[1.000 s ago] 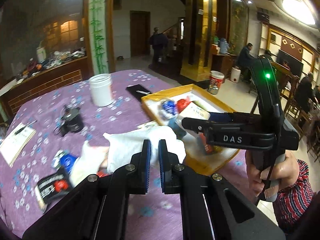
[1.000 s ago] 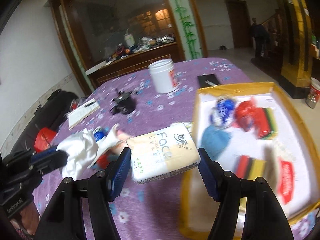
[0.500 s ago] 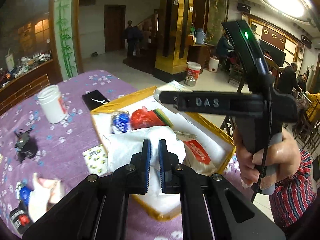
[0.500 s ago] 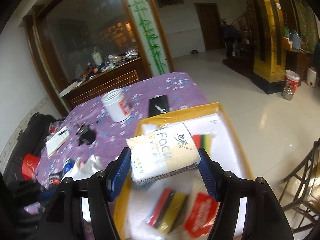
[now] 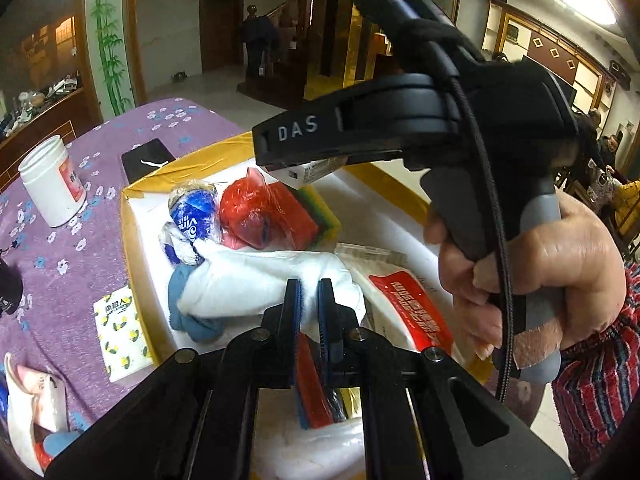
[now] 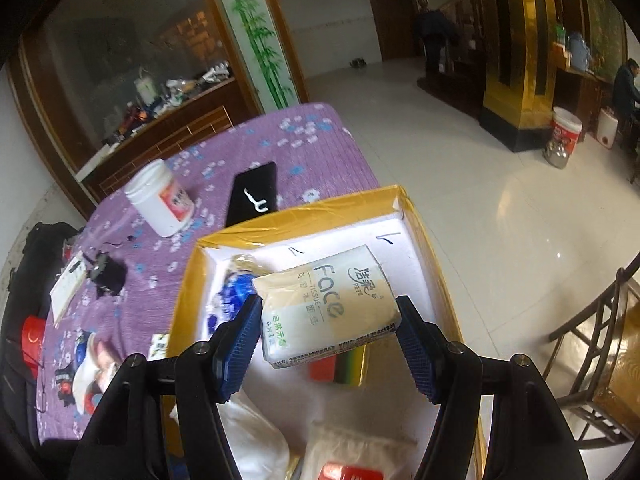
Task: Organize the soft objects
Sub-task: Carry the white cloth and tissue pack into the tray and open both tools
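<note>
both loads hang over the yellow-rimmed box [image 6: 416, 216] at the purple table's edge — the left gripper [image 5: 309, 304] clenched on a white cloth [image 5: 256, 280], the right gripper [image 6: 328, 344] grasping a face-tissue pack [image 6: 328, 300] — so next comes lowering and releasing each inside.

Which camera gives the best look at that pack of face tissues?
The right wrist view: the tissue pack sits centred between the right gripper's pads, label readable. The left wrist view shows only its corner under that gripper.
</note>
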Demonstrator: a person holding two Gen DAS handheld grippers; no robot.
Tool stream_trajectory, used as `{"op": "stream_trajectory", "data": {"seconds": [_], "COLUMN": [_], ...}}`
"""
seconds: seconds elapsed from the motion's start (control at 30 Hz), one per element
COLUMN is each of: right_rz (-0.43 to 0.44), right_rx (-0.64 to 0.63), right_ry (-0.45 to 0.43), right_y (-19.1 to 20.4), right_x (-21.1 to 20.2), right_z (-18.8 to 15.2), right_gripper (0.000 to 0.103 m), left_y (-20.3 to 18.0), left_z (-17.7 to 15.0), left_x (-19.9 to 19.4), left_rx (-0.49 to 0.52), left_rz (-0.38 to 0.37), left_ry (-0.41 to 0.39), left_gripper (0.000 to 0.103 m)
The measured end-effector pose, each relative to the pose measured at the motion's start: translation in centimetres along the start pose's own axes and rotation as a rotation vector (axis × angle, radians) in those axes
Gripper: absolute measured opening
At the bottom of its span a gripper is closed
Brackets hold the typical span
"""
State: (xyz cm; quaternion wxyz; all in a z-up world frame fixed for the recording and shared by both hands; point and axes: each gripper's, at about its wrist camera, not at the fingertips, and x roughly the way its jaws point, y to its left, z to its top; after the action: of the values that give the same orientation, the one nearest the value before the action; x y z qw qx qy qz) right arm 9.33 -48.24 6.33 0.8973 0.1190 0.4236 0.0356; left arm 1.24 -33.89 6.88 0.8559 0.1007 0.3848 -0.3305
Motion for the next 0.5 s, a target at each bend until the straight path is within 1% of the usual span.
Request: {"op": "stream_trajectory", "data": {"seconds": [0.2,0.37,0.5], "right_rz": [-0.021,-0.017,-0.013], "right_rx": [0.014,0.019,0.019], "right_ry": [0.044,0.064,0.075], "right_y": [-0.7,-1.0,-1.1], "right_x": [2.5,3.6,4.0], "right_z": [0.5,0.5,0.5], "right_gripper": [0.068,0.068,0.070], "left_y": [0.0,-0.4,-0.3], "left_z": [-0.1,-0.3,-0.1], "left_x": [1.1,1.4,1.3], "left_rx": [-0.006,0.004,-0.007], "left_rz": [-0.001,0.004,0.002], "left_ry": [0.014,0.012,0.008], "left_gripper": [0.006,0.006,0.007]}}
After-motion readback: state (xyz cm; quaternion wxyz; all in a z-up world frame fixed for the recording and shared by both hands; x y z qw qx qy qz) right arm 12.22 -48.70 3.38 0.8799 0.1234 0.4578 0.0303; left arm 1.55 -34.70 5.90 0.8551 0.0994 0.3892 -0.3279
